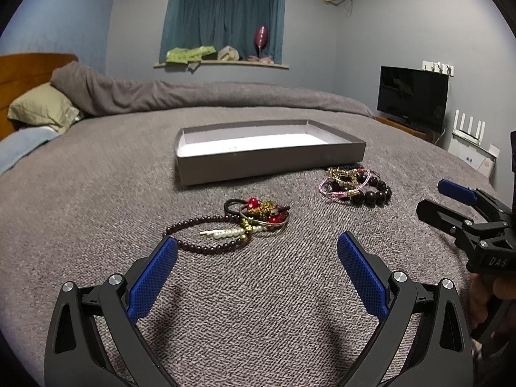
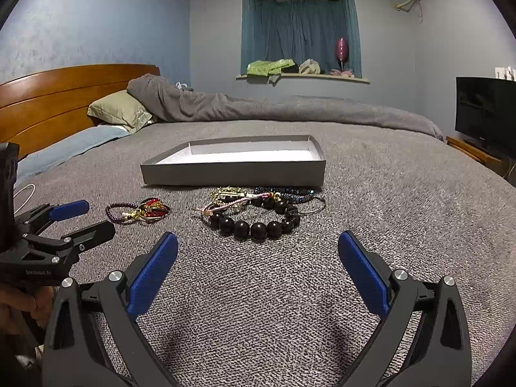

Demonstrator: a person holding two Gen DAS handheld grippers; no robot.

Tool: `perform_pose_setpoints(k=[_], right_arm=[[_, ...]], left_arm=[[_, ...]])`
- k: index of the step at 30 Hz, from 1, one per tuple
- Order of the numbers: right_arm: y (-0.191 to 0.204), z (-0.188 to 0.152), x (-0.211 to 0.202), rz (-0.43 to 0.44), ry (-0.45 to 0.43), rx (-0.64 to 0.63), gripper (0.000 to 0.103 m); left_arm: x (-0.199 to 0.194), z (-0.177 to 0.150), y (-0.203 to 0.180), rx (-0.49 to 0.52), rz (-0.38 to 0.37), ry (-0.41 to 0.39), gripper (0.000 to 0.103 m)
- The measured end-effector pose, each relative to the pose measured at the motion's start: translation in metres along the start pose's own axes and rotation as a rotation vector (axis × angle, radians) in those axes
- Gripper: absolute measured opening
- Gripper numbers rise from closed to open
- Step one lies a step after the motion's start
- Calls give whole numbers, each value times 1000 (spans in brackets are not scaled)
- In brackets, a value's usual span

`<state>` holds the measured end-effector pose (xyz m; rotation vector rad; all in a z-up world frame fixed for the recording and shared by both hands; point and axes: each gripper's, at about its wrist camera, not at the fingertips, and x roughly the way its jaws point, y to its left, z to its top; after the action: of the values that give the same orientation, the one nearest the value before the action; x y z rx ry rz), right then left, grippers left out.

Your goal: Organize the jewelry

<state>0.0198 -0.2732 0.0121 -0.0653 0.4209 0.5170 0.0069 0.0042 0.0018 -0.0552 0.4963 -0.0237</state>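
A shallow grey box [image 1: 271, 166] [image 2: 232, 172] with a white floor lies empty on the grey bed cover. In front of it sit two jewelry heaps. The left heap [image 1: 245, 222] [image 2: 142, 213] has a dark small-bead bracelet, a pearl clip, red and gold pieces. The right heap [image 1: 354, 183] [image 2: 258, 213] has a large black-bead bracelet, pink cords, gold chain, a thin ring. My left gripper [image 1: 258, 251] [image 2: 87, 217] stands open just short of the left heap. My right gripper [image 2: 258, 251] [image 1: 445, 200] stands open short of the black beads. Both hold nothing.
Pillows [image 2: 119, 109] and a rumpled grey blanket [image 2: 258, 106] lie at the bed's far side by a wooden headboard [image 2: 64, 96]. A TV [image 1: 412, 96] stands on a low cabinet to the right. A white cable [image 2: 24, 195] lies at the left.
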Motion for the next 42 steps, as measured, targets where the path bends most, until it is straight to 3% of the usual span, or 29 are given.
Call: perform_pose_setpoints(k=[11,18,28,31,34,36,38,42], right_arm=[[-10,10,31,32,158,39,98],[-20,23,44,60,195,68,80],[-11,47,70,140,240,90,74],[-10,50,81,163,267,116,66],[-11,50,92,173,303,145,52],[-13,49,96,193,319,166,34],[-14,48,100,215,331,182,20],[-15,46,97,226,317,190,19]], left_arm=[[25,20,16,36,55,128,97],[33,29,41,19,31,176,86],[40,29,64,-11,-9,222,83],[45,29,68,-20,-26,235,83],[53,29,72,-28,-55,252,83],[56,28,73,-25,-74,261,82],[61,27,73,-21,-86,276,77],[63,26,73,-26,-135,288,55]])
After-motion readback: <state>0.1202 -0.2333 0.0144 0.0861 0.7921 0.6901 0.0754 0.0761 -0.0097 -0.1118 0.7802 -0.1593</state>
